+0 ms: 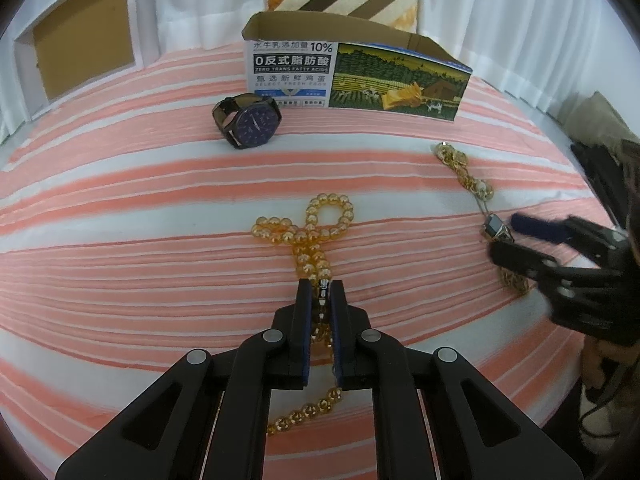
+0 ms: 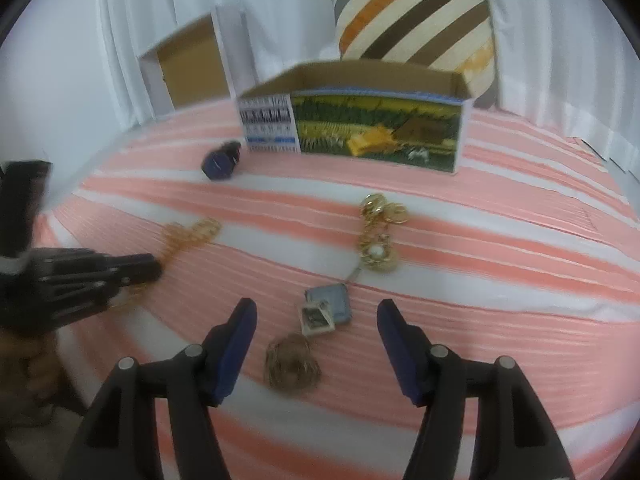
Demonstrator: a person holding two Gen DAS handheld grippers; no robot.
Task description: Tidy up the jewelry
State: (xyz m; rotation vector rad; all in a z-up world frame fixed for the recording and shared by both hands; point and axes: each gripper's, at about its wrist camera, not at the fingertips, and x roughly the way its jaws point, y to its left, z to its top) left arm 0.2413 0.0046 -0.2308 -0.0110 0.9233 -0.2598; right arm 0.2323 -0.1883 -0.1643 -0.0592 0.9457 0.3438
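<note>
An amber bead necklace (image 1: 316, 232) lies looped on the pink-striped bed. My left gripper (image 1: 321, 286) is shut on the amber bead necklace near its clasp; beads trail under the jaws. It also shows blurred in the right wrist view (image 2: 192, 234). A gold chain necklace (image 2: 378, 232) with a square pendant (image 2: 326, 308) and a coiled chain end (image 2: 292, 366) lies in front of my right gripper (image 2: 316, 316), which is open above the pendant. A dark watch (image 1: 248, 118) lies by an open cardboard box (image 1: 356, 72).
The printed cardboard box also shows in the right wrist view (image 2: 360, 120). A striped pillow (image 2: 416, 16) stands behind it. A white-framed box (image 1: 80, 52) leans at the back left. The bed's edge (image 1: 560, 360) drops off on the right.
</note>
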